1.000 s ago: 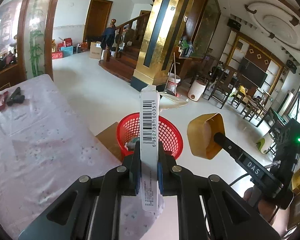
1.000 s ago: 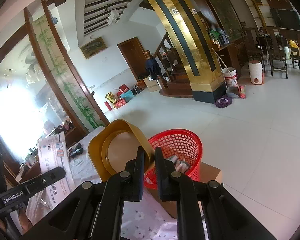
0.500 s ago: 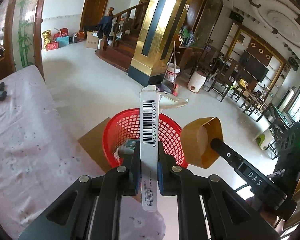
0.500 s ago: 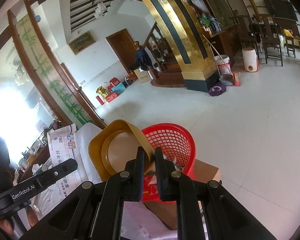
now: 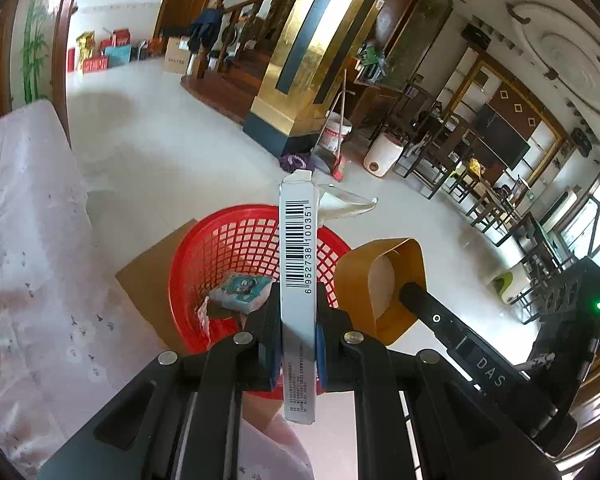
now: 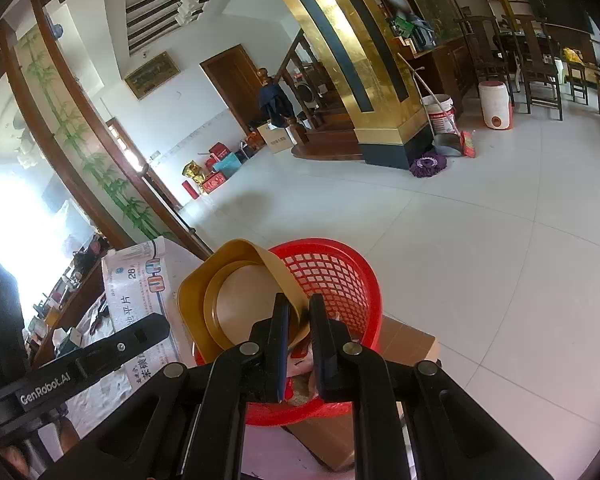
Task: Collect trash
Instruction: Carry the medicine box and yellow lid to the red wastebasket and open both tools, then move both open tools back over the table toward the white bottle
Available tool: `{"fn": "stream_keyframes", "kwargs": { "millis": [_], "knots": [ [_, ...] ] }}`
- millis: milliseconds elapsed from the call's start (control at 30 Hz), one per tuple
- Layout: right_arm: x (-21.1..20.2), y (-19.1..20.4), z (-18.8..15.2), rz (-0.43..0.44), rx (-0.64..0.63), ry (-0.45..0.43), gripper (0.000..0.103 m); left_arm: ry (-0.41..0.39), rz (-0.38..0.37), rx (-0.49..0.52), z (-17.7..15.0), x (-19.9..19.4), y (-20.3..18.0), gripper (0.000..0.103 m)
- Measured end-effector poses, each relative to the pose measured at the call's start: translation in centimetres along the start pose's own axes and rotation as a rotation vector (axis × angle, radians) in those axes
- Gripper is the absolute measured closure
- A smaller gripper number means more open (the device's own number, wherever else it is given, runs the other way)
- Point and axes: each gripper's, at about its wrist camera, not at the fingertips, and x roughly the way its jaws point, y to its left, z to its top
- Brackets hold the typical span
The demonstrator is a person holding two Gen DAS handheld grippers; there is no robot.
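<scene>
Holding both pieces above the red basket [image 5: 256, 248] comes first: left gripper [image 5: 298, 332] clamps the flattened barcode carton [image 5: 298, 264], right gripper [image 6: 299, 334] pinches the gold tray [image 6: 236, 292]; release only once inside the rim.

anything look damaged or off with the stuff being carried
The white box clamped in the left hand-held gripper is torn open at its top flap. The gold tray and red basket look fine.
</scene>
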Motion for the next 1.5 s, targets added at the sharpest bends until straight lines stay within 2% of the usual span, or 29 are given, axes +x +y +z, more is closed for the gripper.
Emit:
{"fn": "stream_keyframes", "kwargs": {
  "millis": [367, 433, 467, 500, 533, 567, 600, 633, 700, 833, 900, 1067, 1300, 1500],
  "knots": [
    [1.7, -0.5, -0.1, -0.018, 0.007, 0.035, 0.091, 0.063, -0.017, -0.076, 0.5, 2.6, 1.2, 0.091],
    [1.9, -0.5, -0.1, -0.015, 0.013, 0.038, 0.09, 0.071, -0.01, -0.08, 0.5, 2.7, 1.1, 0.084],
    [1.9, -0.5, -0.1, -0.012, 0.015, 0.036, 0.09, 0.081, -0.011, -0.08, 0.6, 2.7, 1.1, 0.072],
    [1.8, -0.5, -0.1, -0.008, 0.018, 0.035, 0.085, 0.081, -0.01, -0.08, 0.5, 2.5, 1.0, 0.06],
    [1.6, -0.4, 0.0, -0.002, 0.022, 0.028, 0.073, 0.073, -0.005, -0.084, 0.5, 2.1, 1.1, 0.054],
    [1.2, -0.4, 0.0, -0.004, 0.022, 0.016, 0.065, 0.057, 0.005, -0.087, 0.5, 1.6, 1.1, 0.046],
    [0.8, -0.1, 0.0, -0.006, 0.014, 0.004, 0.051, 0.042, 0.017, -0.088, 0.5, 1.1, 1.3, 0.045],
    [0.5, 0.2, 0.1, -0.007, 0.001, -0.007, 0.046, 0.031, 0.022, -0.088, 0.5, 0.4, 1.3, 0.045],
    [-0.1, 0.7, 0.2, -0.008, -0.009, -0.015, 0.046, 0.01, 0.011, -0.095, 0.3, -1.3, 1.6, 0.045],
    [-2.2, 2.7, 0.2, 0.043, -0.033, -0.036, 0.046, -0.061, 0.04, -0.1, -0.8, -6.0, 2.6, 0.043],
    [-3.4, 4.1, -0.1, 0.076, -0.058, -0.047, 0.045, -0.102, 0.089, -0.116, -2.1, -9.3, 3.6, 0.037],
    [-5.1, 9.3, -1.5, 0.188, -0.141, -0.035, 0.039, -0.162, 0.204, -0.163, -5.8, -16.4, 6.6, 0.037],
    [-5.1, 18.4, -5.6, 0.368, -0.299, 0.039, 0.033, -0.261, 0.456, -0.285, -12.0, -25.8, 13.0, 0.036],
    [-3.9, 25.3, -9.2, 0.499, -0.394, 0.114, 0.03, -0.297, 0.577, -0.407, -16.0, -31.6, 18.5, 0.036]
  ]
}}
